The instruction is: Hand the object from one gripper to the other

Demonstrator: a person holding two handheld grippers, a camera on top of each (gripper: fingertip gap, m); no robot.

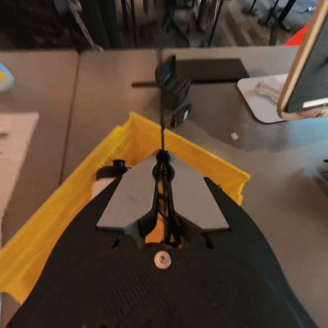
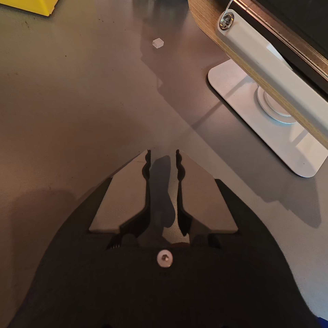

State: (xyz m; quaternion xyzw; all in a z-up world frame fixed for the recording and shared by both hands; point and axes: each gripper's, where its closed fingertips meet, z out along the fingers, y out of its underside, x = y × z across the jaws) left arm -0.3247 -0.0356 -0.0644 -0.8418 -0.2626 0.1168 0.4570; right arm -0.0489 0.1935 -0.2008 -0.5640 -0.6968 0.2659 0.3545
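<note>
In the left wrist view my left gripper (image 1: 162, 153) is shut on a thin black rod-like object (image 1: 161, 115). The object sticks out forward past the fingertips, and black wiry parts of it run back between the pads. The gripper holds it above a yellow bin (image 1: 195, 156). In the right wrist view my right gripper (image 2: 163, 150) is open with nothing between its pads. It hovers over the bare grey table (image 2: 79, 106). Neither gripper shows in the other's view.
A pale bottle with a black cap (image 1: 113, 168) lies in the yellow bin, whose corner also shows in the right wrist view (image 2: 35, 7). A small clear cube (image 2: 158, 43) lies on the table. A white stand base (image 2: 248, 106) and a wood-edged panel (image 2: 230, 53) are at right. Black devices (image 1: 177, 95) stand beyond the bin. Left tips to right tips: about 40 centimetres.
</note>
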